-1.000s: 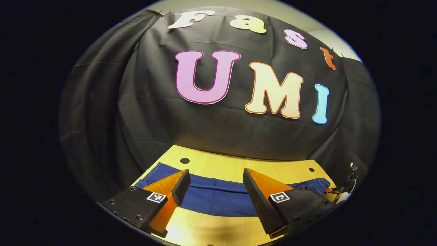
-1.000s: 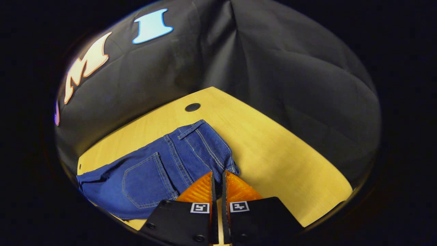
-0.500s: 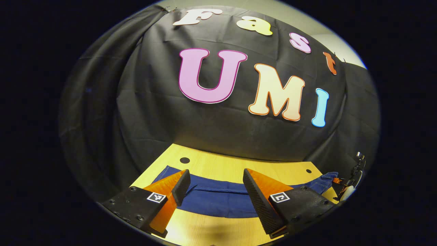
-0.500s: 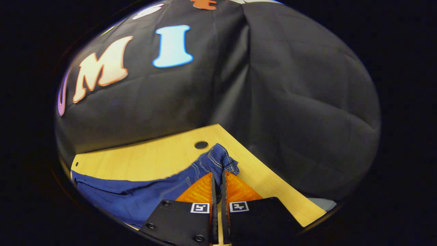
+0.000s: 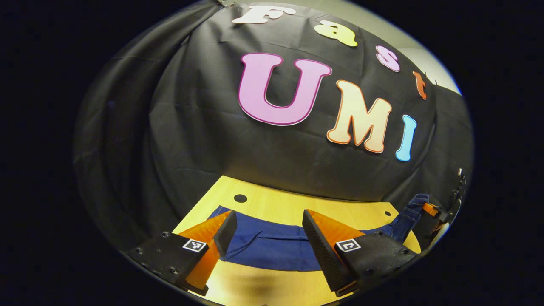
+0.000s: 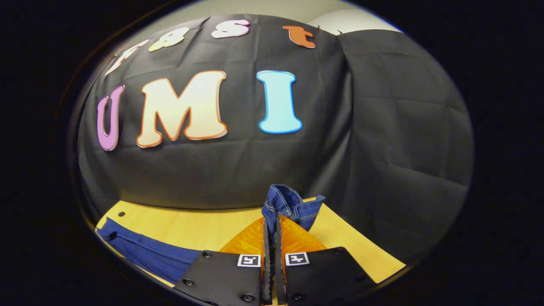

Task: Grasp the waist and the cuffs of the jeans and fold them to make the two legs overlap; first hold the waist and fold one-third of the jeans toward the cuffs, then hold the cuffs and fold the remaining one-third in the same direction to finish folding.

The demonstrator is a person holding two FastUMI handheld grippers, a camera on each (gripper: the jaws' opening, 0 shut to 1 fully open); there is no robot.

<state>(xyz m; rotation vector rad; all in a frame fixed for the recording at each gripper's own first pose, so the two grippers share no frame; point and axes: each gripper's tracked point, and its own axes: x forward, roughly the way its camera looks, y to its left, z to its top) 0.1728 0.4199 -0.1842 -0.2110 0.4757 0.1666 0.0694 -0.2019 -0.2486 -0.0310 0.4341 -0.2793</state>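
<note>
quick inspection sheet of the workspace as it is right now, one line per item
surface: wooden table with dark round holes near its far corners, bare apart from the jeans.
job's things: jeans lie in a long band across the table; one end is bunched and raised off the wood in the right gripper view.
clutter: nothing seen.
grippers: left gripper is open over the jeans, fingers apart, gripping nothing; right gripper is shut on the bunched denim end.
cables: nothing seen.
surroundings: black cloth wall behind and beside the table; a pale wall above it.
</note>
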